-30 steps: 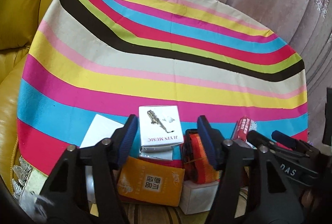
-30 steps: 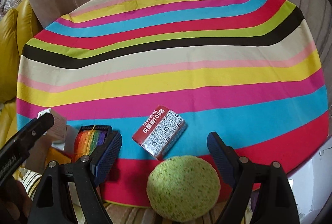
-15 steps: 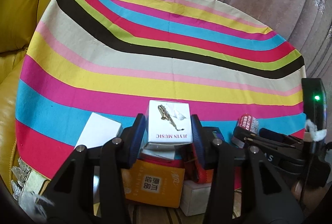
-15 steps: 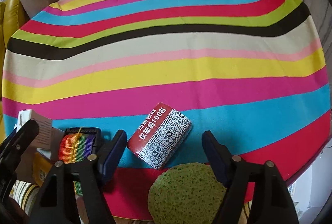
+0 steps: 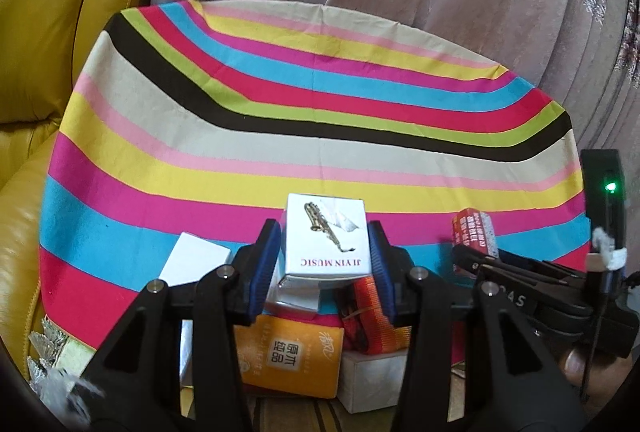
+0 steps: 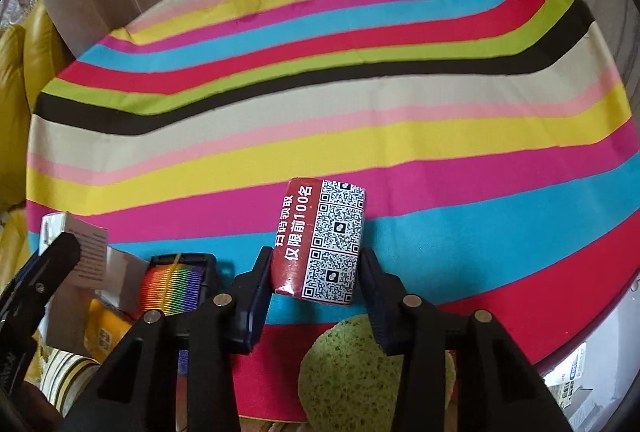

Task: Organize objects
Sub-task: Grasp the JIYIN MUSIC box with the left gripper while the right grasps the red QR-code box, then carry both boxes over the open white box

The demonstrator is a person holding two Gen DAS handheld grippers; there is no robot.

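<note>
Blue-padded right claw (image 6: 316,272) has just closed onto the red packet (image 6: 320,242); left claw (image 5: 325,256) clamps the white box (image 5: 325,240).

The right gripper (image 6: 316,272) has just closed its jaws on the red pack (image 6: 320,240), pads pressing both sides. A green sponge (image 6: 352,372) lies below on the striped cloth (image 6: 360,111), a rainbow strap (image 6: 172,292) to the left.

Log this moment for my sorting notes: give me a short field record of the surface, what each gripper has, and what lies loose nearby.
surface: striped tablecloth
left gripper: shut on white music box
right gripper: jaws just closing, now shut on red QR packet
loose near left: orange packet, plain white box
loose near right: green sponge, rainbow strap
</note>
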